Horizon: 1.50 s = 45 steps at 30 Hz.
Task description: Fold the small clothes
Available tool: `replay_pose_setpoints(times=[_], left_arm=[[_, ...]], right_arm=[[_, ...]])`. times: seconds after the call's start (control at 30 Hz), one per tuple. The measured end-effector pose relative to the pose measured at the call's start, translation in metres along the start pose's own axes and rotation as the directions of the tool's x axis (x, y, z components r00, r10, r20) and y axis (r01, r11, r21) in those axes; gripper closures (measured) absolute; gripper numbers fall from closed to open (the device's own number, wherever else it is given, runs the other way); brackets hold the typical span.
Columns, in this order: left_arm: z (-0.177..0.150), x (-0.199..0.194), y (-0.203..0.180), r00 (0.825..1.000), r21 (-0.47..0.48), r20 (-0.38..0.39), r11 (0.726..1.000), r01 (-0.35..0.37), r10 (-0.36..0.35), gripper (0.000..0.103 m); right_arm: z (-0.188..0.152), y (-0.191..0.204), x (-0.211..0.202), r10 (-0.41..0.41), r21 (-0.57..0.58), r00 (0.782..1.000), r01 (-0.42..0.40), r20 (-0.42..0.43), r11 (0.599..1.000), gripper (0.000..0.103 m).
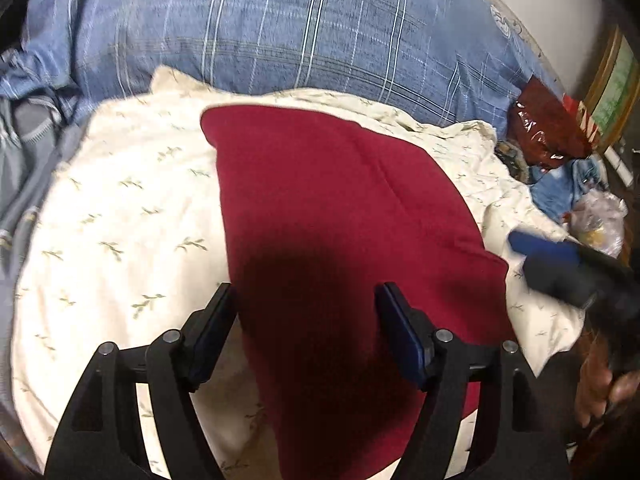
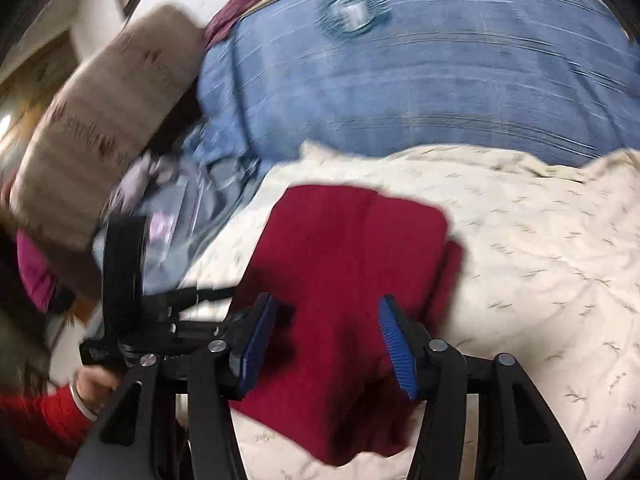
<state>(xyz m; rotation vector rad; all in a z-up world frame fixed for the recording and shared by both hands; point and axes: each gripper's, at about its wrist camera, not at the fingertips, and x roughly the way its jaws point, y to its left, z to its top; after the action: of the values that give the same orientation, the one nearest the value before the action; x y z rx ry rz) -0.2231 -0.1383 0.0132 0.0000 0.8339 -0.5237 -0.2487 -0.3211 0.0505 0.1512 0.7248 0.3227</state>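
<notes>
A dark red garment lies folded into a long flat shape on a cream leaf-print sheet. My left gripper hovers over its near end, jaws wide apart, with nothing pinched between the pads. In the right wrist view the same red garment lies under my right gripper, which is open too, with its blue pads clear of the cloth. The right gripper also shows at the garment's right edge in the left wrist view. The left gripper's black body shows in a hand with a red sleeve.
A blue plaid quilt covers the bed beyond the sheet. Grey clothing lies bunched at the left. A shiny red packet and a plastic bag sit at the right. A brown bolster rests at the bed's left side.
</notes>
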Motion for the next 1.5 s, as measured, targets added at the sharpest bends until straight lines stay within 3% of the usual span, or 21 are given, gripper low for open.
replay_pose_setpoints(times=[0.1, 0.23, 0.37, 0.4, 0.43, 0.5, 0.6, 0.9, 1.5], left_arm=[[-0.004, -0.008, -0.004, 0.998, 0.037, 0.034, 0.998, -0.053, 0.052, 0.026], [-0.008, -0.014, -0.006, 0.993, 0.058, 0.065, 0.993, -0.107, 0.103, 0.026], [-0.008, -0.02, -0.014, 0.986, 0.067, 0.092, 0.987, -0.145, 0.138, 0.026], [-0.008, -0.023, -0.015, 0.983, 0.073, 0.106, 0.985, -0.157, 0.149, 0.026], [-0.009, -0.026, -0.017, 0.98, 0.078, 0.121, 0.982, -0.17, 0.159, 0.026], [-0.009, -0.031, -0.021, 0.973, 0.084, 0.144, 0.978, -0.193, 0.179, 0.026], [-0.007, -0.038, -0.024, 0.968, 0.072, 0.165, 0.977, -0.203, 0.189, 0.025], [-0.003, -0.058, -0.024, 0.953, 0.01, 0.217, 0.975, -0.22, 0.213, 0.019], [-0.002, -0.067, -0.026, 0.936, -0.011, 0.248, 0.967, -0.256, 0.251, 0.019]], right_arm=[[-0.022, 0.003, 0.033, -0.141, -0.065, 0.986, 0.136, -0.088, 0.989, 0.071], [-0.033, 0.002, 0.032, -0.143, -0.05, 0.988, 0.141, -0.055, 0.989, 0.072], [-0.027, 0.005, 0.012, -0.124, -0.009, 0.992, 0.124, -0.014, 0.992, 0.064], [-0.027, 0.004, 0.004, -0.134, -0.005, 0.991, 0.134, 0.004, 0.991, 0.057], [-0.026, 0.006, -0.002, -0.15, -0.003, 0.988, 0.15, 0.023, 0.989, 0.047], [-0.025, 0.01, -0.012, -0.194, 0.004, 0.979, 0.194, 0.068, 0.981, 0.036], [-0.021, 0.008, -0.022, -0.261, 0.047, 0.96, 0.258, 0.101, 0.965, 0.034], [-0.016, 0.006, -0.024, -0.272, 0.115, 0.955, 0.259, 0.122, 0.959, 0.024], [-0.012, 0.008, -0.02, -0.258, 0.143, 0.96, 0.241, 0.111, 0.96, 0.02]])
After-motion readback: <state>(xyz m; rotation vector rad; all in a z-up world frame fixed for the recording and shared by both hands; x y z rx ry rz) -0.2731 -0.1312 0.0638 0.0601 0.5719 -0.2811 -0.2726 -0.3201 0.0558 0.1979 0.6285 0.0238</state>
